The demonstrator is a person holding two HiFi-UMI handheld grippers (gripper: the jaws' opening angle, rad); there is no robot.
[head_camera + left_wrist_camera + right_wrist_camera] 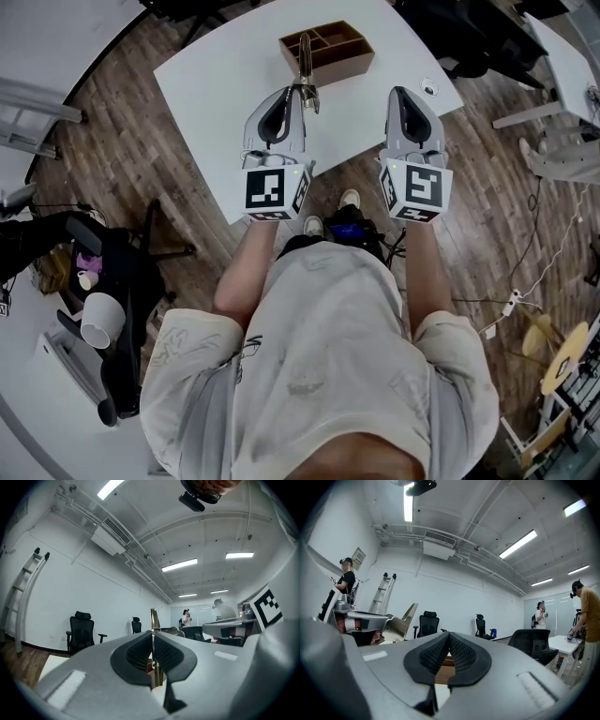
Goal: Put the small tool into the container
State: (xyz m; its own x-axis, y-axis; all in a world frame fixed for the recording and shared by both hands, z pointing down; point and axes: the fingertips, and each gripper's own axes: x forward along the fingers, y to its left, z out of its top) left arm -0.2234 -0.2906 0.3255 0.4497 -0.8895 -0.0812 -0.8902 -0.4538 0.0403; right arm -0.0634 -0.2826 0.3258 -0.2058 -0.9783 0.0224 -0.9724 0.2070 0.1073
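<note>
A slim metallic tool (305, 58) sticks forward out of my left gripper (299, 91), which is shut on its lower end. In the left gripper view the tool (154, 620) stands edge-on between the closed pads, above the left gripper (153, 644). Just beyond its tip sits a brown divided container (337, 58) on the white table (216, 84). My right gripper (402, 95) hovers beside the left one, shut with nothing in it. In the right gripper view the right gripper (449, 644) shows closed pads, with the container (442, 673) below them and the tool (404, 619) at the left.
A small round fitting (429, 89) lies in the table's right corner. A black chair holding a white cup (97, 320) stands at the left on the wooden floor. Office chairs (81, 632), a ladder (382, 595) and people (586, 616) fill the room beyond.
</note>
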